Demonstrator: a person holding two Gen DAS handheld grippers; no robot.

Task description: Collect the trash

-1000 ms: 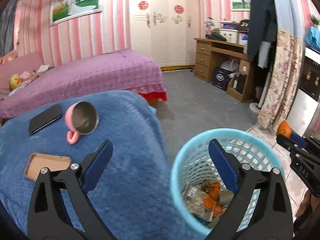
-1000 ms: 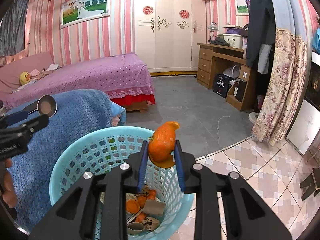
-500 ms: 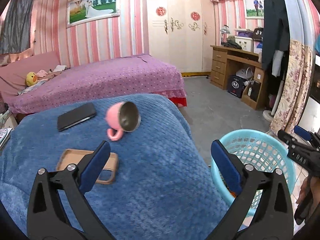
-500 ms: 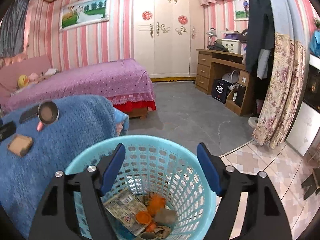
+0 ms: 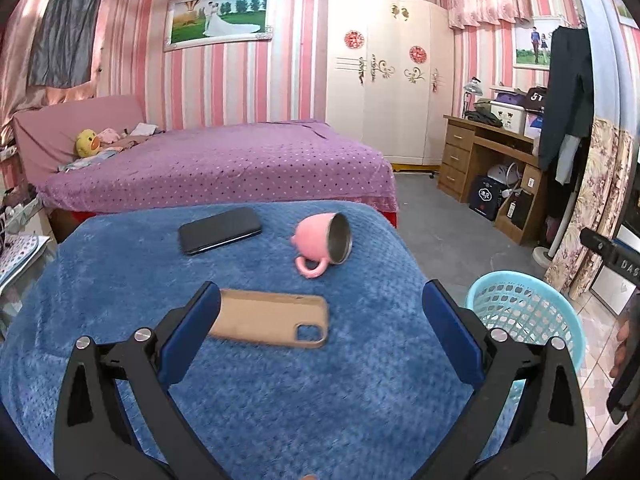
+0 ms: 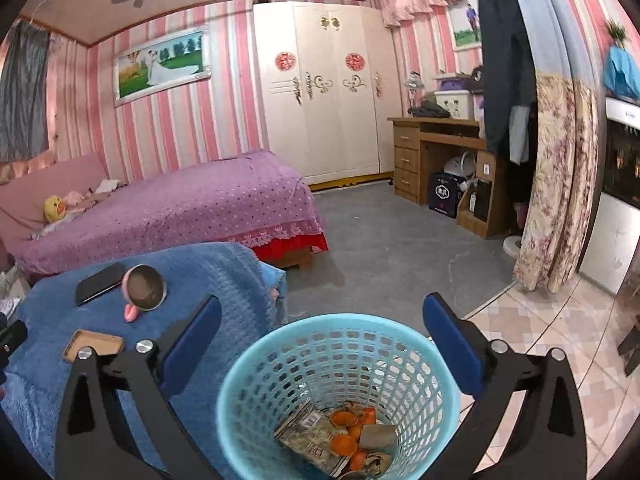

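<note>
Having just spread apart, right claw (image 6: 322,334) is empty, orange peel (image 6: 346,442) now in basket (image 6: 256,384) lower center; left claw (image 5: 320,326) apart over desk (image 5: 360,400), no trash visible there.

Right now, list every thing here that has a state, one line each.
left gripper: open, empty, over the blue blanket
right gripper: open, empty, jaws just opened, above the basket
basket: upright, holds orange peels and wrappers
pink mug: tipped on its side
black phone: lying flat
phone case: lying flat, empty
</note>
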